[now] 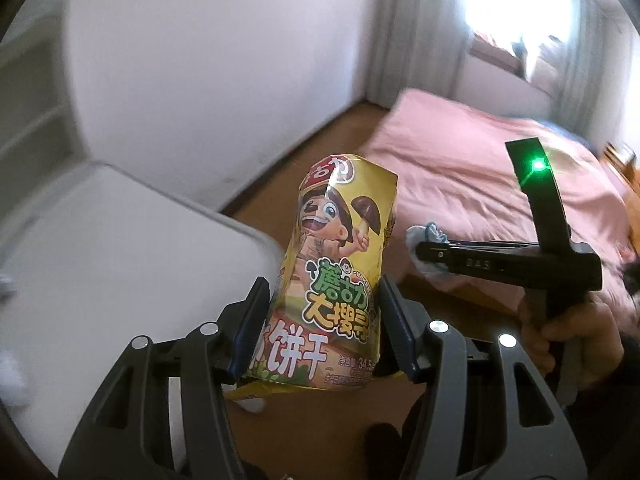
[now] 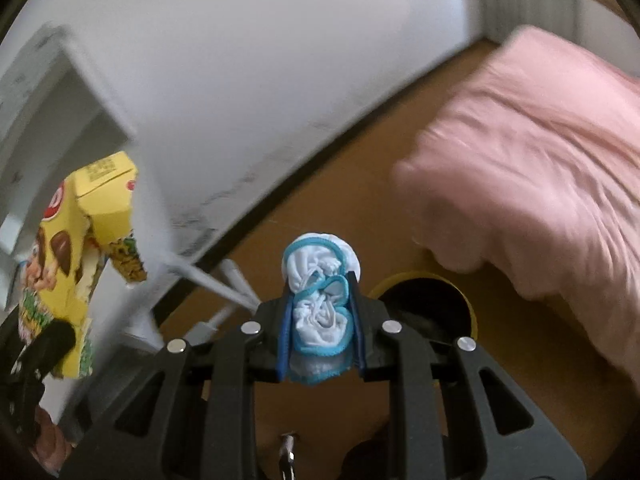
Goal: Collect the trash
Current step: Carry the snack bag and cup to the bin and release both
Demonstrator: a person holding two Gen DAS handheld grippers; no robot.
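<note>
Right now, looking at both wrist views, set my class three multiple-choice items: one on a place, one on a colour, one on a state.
1. Where does the bin stand?
A. on the bed
B. on the floor beside the bed
C. on the white table

2. What colour is the snack box?
A. yellow
B. purple
C. black

3. How is the right gripper?
A. wide open, empty
B. shut on the crumpled mask
C. out of view

Answers: B, its yellow rim meets brown floor at the bedcover; A, yellow packaging throughout; B, both pads press the mask.

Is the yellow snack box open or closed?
Open: the box's top flaps stand torn apart in the right wrist view.
</note>
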